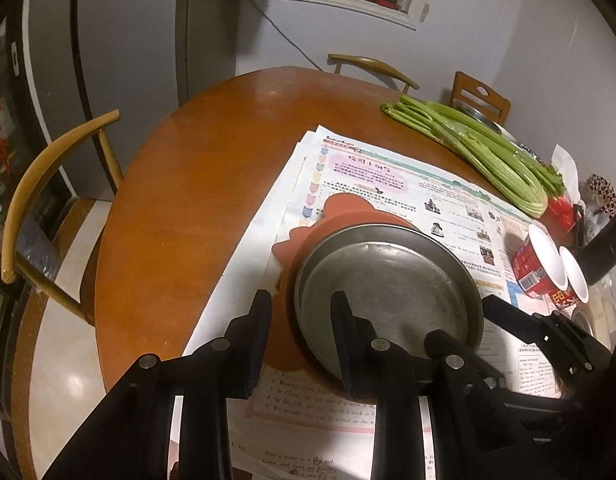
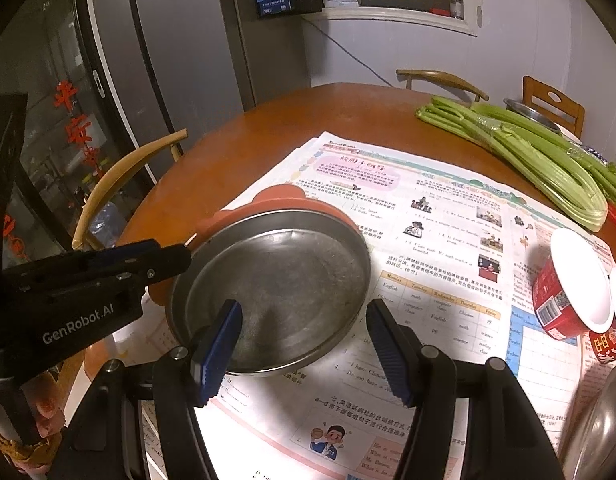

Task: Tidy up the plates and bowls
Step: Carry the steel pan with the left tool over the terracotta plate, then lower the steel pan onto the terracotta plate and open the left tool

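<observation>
both jaws stand released: the left gripper [image 1: 301,344] straddles the near rim of the round steel plate [image 1: 384,292], ready to pinch it; the right gripper [image 2: 303,356] hovers beside. the plate rests on a terracotta silicone mat [image 1: 340,212] over newspaper [image 1: 448,196] on the counter [image 1: 187,184], likely protecting it.
</observation>
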